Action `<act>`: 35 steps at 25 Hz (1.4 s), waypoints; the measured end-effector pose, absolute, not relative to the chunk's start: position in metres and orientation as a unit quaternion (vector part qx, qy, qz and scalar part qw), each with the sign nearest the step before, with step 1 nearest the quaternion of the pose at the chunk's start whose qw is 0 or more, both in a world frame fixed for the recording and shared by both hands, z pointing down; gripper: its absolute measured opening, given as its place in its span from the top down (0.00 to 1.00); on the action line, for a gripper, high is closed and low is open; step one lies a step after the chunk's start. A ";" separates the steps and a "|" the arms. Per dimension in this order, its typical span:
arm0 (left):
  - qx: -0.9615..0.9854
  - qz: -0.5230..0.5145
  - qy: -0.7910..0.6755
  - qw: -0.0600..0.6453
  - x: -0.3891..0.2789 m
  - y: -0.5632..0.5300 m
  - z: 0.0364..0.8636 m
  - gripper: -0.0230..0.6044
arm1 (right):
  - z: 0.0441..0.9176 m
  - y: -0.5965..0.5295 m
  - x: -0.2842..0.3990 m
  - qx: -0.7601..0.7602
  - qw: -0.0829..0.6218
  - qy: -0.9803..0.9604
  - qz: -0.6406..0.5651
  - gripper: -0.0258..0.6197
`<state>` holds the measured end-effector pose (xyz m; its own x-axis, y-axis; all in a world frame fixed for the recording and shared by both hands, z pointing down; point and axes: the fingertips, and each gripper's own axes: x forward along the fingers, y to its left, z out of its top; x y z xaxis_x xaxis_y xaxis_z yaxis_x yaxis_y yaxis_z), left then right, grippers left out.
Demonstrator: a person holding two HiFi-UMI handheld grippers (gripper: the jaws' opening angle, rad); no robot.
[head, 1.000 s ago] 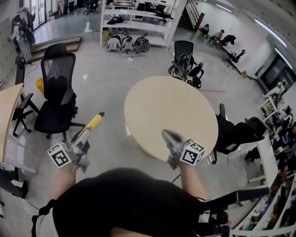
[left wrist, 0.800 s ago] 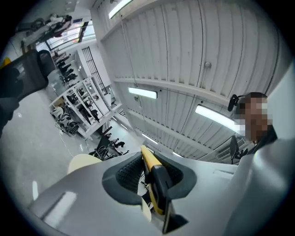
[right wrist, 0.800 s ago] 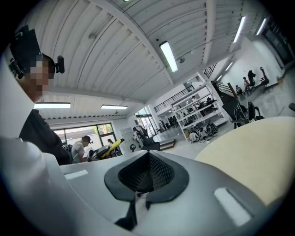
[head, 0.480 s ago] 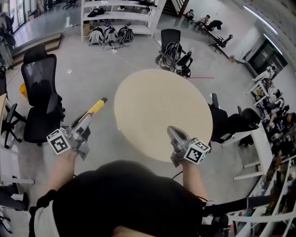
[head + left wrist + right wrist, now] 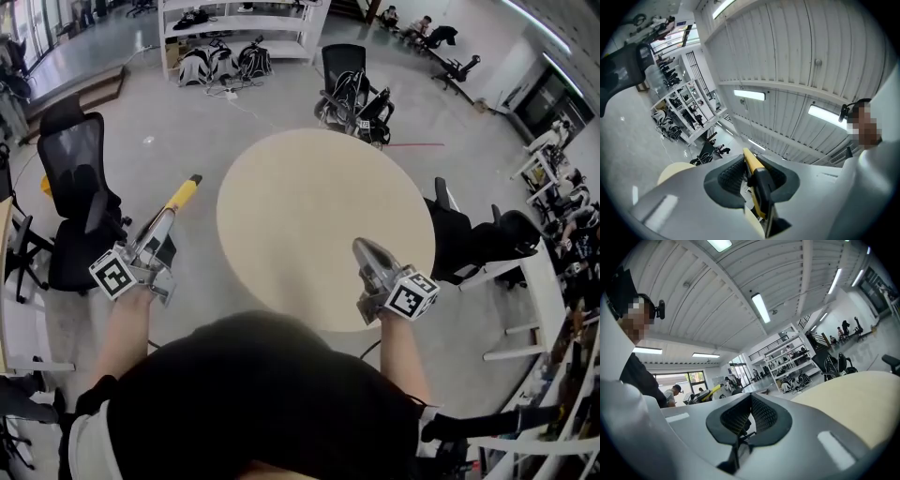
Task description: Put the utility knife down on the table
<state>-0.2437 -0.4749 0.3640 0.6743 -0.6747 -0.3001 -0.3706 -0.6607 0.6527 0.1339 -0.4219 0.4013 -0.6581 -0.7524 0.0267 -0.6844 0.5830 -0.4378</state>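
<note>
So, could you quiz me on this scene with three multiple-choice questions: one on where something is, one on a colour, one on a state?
1. Where is the utility knife?
A) lying on the round table
B) in the left gripper, over the floor left of the table
C) on a chair seat

2. What colour is the knife's far end?
A) red
B) yellow
C) blue

3. How do the right gripper's jaws stand?
A) closed, nothing between them
B) wide open
C) clamped on a cup

Answers:
1 B: the left gripper view shows its jaws clamped on the knife, and the head view shows it beside the table, not on it.
2 B: the tip is yellow in the head view.
3 A: the right gripper view shows the jaws together and empty.
</note>
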 end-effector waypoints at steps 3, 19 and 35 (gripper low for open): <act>0.869 -0.258 -0.314 0.282 -0.247 -0.505 0.375 0.84 | 0.417 -0.435 0.148 -0.415 0.085 0.877 -0.227 0.94; 0.932 -0.152 -0.200 0.261 -0.137 -0.942 0.391 0.85 | 0.423 -0.622 0.267 -0.624 0.087 0.748 -0.207 0.94; 0.961 -0.029 -0.028 0.275 0.260 -1.094 0.490 0.85 | 0.483 -0.674 0.405 -0.727 0.097 0.650 -0.199 0.94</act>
